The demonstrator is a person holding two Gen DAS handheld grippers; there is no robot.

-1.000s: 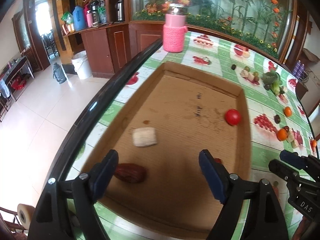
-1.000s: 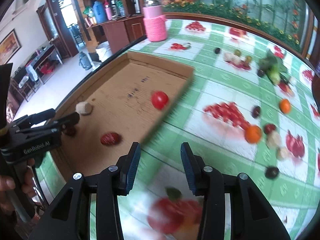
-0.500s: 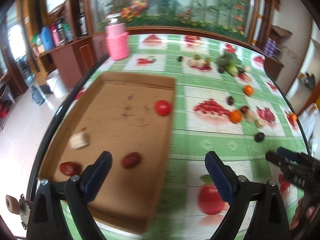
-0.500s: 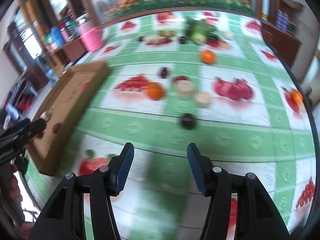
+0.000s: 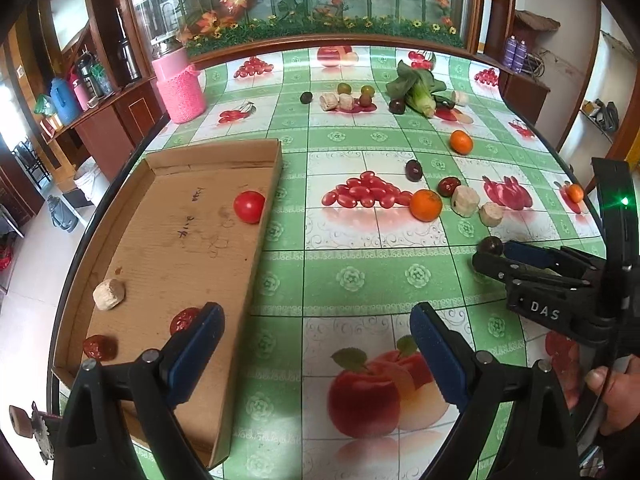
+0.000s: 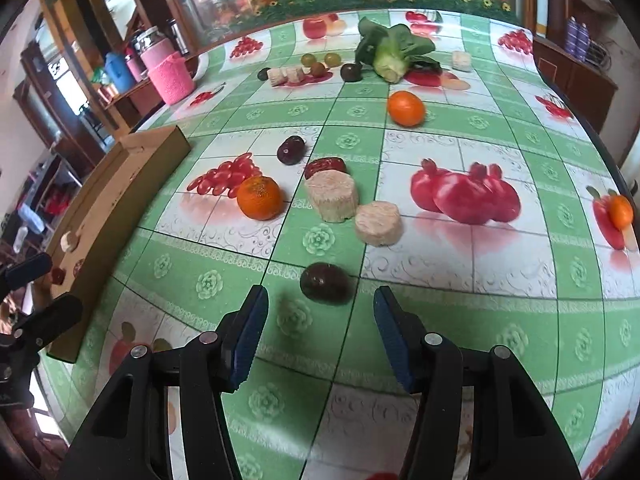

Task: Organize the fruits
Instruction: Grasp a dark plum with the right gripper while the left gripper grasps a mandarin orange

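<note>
Dark round plum point(image 6: 325, 283) lined up for pickup — lower centre of right wrist view.
R gripper point(image 6: 320, 334) part open, nothing held, jaws just narrowed; should be lowered astride plum, then closed gently. L gripper point(image 5: 316, 354) wide, empty — shallow brown cardboard tray point(image 5: 256, 232) at left.

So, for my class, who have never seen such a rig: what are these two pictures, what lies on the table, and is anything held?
A person holds a two-fingered tool in each hand; each carries a camera looking along its fingers. The left tool is open, empty, over the edge of the cardboard tray, which holds a tomato. The right tool is open just short of a dark plum, not gripping it. An orange and other fruits lie on the green tablecloth.
</note>
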